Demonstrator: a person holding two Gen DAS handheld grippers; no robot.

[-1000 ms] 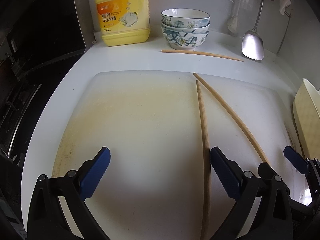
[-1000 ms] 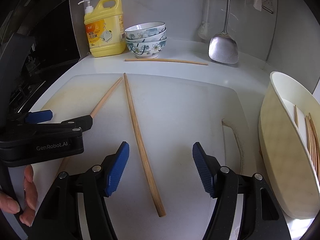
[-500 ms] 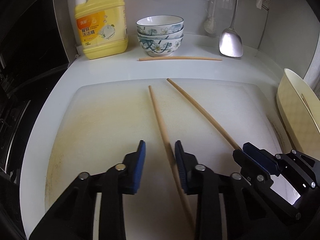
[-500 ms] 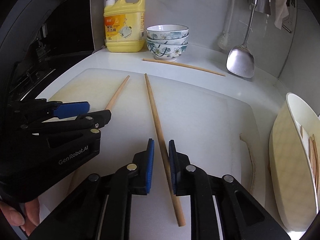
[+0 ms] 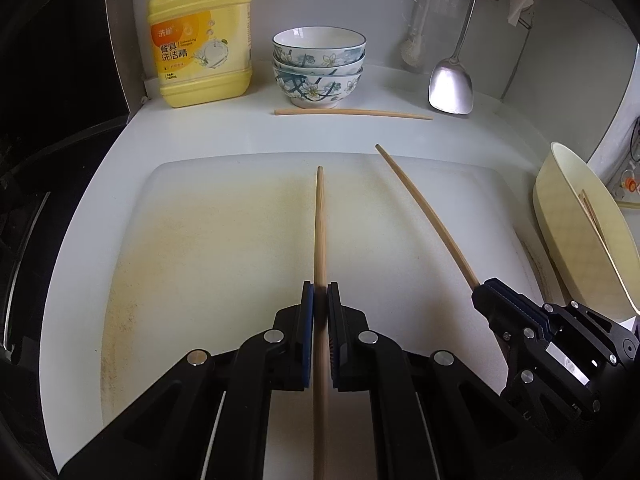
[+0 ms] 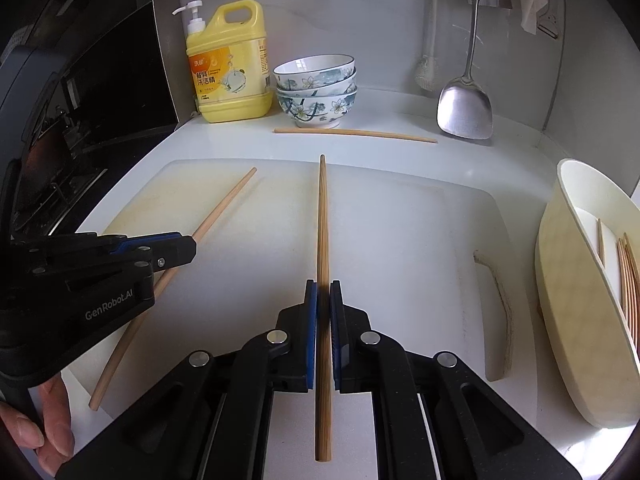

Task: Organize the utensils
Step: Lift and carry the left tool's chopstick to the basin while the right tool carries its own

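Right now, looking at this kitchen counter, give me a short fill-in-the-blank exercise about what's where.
1. Each gripper is shut on a single ____.
2. A third chopstick lies in front of the stacked ____.
3. The pump bottle of dish soap is coloured ____.
4. The metal spatula hangs to the ____ of the bowls.

Missing words: chopstick; bowls; yellow; right

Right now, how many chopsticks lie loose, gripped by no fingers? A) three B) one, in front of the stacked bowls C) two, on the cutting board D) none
B: the left gripper and right gripper each pinch a chopstick on the cutting board, and only the loose chopstick in front of the stacked bowls is ungripped.
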